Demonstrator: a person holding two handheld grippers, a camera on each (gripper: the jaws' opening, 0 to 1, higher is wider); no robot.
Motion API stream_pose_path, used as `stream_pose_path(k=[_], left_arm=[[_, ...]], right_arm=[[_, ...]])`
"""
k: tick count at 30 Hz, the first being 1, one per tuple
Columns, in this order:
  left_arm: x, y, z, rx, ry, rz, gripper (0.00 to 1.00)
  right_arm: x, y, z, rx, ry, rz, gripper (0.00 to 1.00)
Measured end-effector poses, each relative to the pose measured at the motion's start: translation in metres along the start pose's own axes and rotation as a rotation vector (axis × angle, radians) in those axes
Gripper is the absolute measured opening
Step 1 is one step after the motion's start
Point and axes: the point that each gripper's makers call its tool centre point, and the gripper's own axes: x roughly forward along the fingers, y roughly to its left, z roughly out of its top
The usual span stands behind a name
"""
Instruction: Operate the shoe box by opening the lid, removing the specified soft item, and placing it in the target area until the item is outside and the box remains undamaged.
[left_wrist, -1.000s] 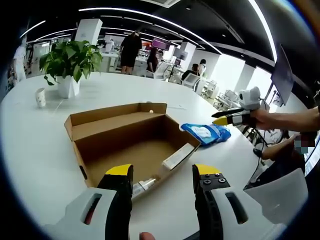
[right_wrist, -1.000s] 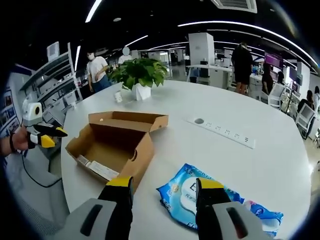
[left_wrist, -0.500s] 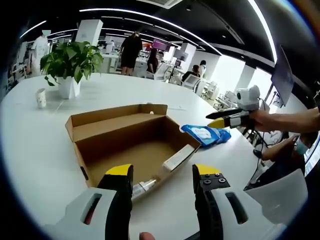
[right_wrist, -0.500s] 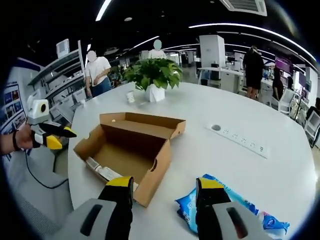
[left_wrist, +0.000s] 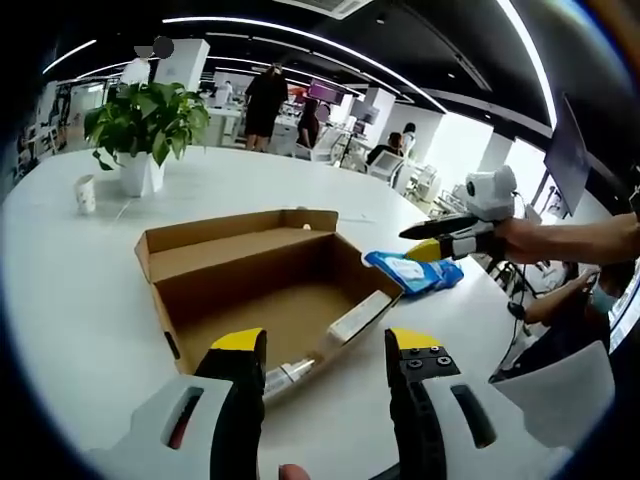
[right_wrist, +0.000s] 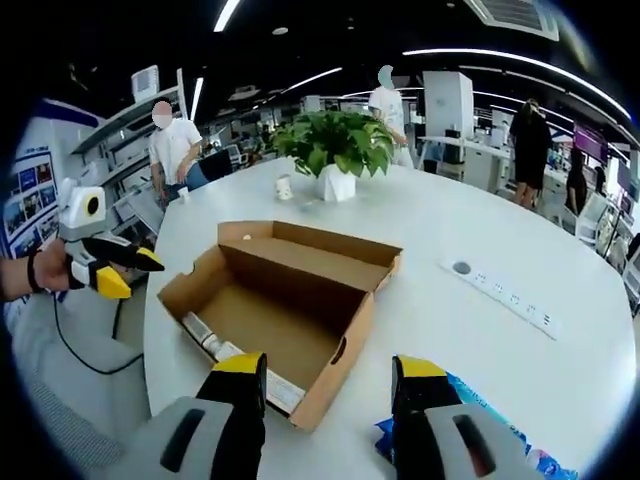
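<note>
In the left gripper view, a potted plant (left_wrist: 145, 125) and a small white cup (left_wrist: 85, 194) stand far ahead and to the left of the left gripper (left_wrist: 325, 350) on the white table (left_wrist: 60, 300). The cardboard shoe box (left_wrist: 262, 283) lies open straight ahead of this gripper, its lid folded back on the far side, and a pale flat item rests inside against the near-right wall, just beyond the yellow tips. The left gripper's jaws stand apart with nothing between them. To the right of the box, the blue soft pack (left_wrist: 412, 270) lies on the table outside it, and the right gripper (left_wrist: 425, 240), held by a hand, hovers just above the pack.

In the right gripper view, the left gripper (right_wrist: 135, 265) hangs off the table's edge at far left. The box (right_wrist: 290, 310) sits ahead and slightly left of the right gripper (right_wrist: 330, 370), whose jaws are spread and empty. The blue pack (right_wrist: 475, 420) lies just right of its right jaw, and a white power strip (right_wrist: 505, 295) lies farther off.
</note>
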Motion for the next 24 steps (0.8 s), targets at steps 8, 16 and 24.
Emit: stream_pose_path(k=[8, 16, 24], left_arm=[[-0.001, 0.001, 0.001, -0.005, -0.006, 0.002, 0.49], [-0.002, 0.001, 0.002, -0.002, -0.010, 0.001, 0.49], [-0.001, 0.000, 0.002, 0.010, -0.008, 0.000, 0.49]], right_arm=[[0.013, 0.014, 0.004, -0.051, 0.025, 0.039, 0.47], [0.026, 0.025, 0.008, -0.107, 0.051, 0.070, 0.47], [0.037, 0.032, 0.007, -0.152, 0.080, 0.096, 0.47]])
